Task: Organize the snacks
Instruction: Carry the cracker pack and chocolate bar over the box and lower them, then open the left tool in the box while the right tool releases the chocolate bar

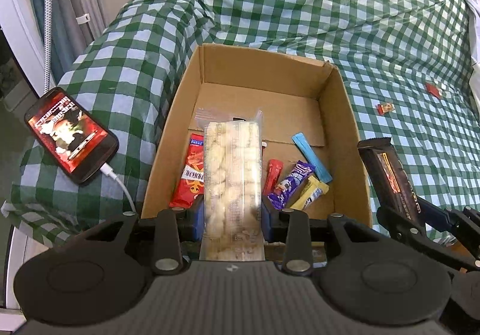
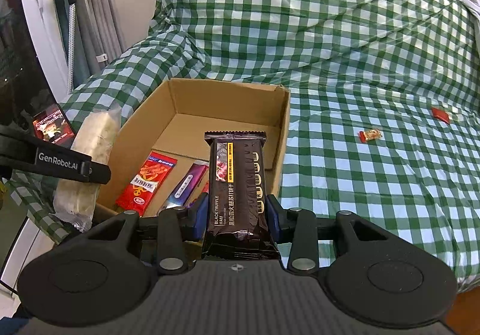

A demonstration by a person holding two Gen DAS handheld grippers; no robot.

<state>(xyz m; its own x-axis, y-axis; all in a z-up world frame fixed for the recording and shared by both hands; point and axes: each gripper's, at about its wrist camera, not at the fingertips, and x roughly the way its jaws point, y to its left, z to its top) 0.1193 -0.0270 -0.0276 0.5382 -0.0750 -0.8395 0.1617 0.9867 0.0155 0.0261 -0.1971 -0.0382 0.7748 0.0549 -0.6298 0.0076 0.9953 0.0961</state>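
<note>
My left hand-held gripper (image 1: 232, 216) is clamped partway on a clear pack (image 1: 231, 173) of pale puffed snacks, whose lower end runs under the camera housing and is cut off from me; it hangs over the near end of the box (image 1: 339, 113) and hides part of what lies below. My right hand-held gripper (image 2: 237, 215) is closed partway on a dark cracker bar (image 2: 237, 185) that stands up between the blue pads (image 2: 200, 212), its base likewise lost behind the housing. The left view looks down into the box and shows a red pack (image 1: 190, 176), a small red stick (image 1: 272, 174), a purple bar (image 1: 292, 185), a yellow one (image 1: 312, 192) and a blue stick (image 1: 312, 156); from the right view the held bar covers most of these, and only the red pack (image 2: 148, 182) and a purple wrapper (image 2: 187, 185) show. The box sits on a bed under a green checked cloth (image 1: 330, 5). Two small sweets, one red (image 2: 440, 115) and one orange-red (image 2: 370, 135), lie on the cloth well apart from the box, too small to read. A phone (image 1: 70, 135) with a lit screen and a white cable lies left of the box; the right view cuts it off behind my left hand-held gripper's arm.
</note>
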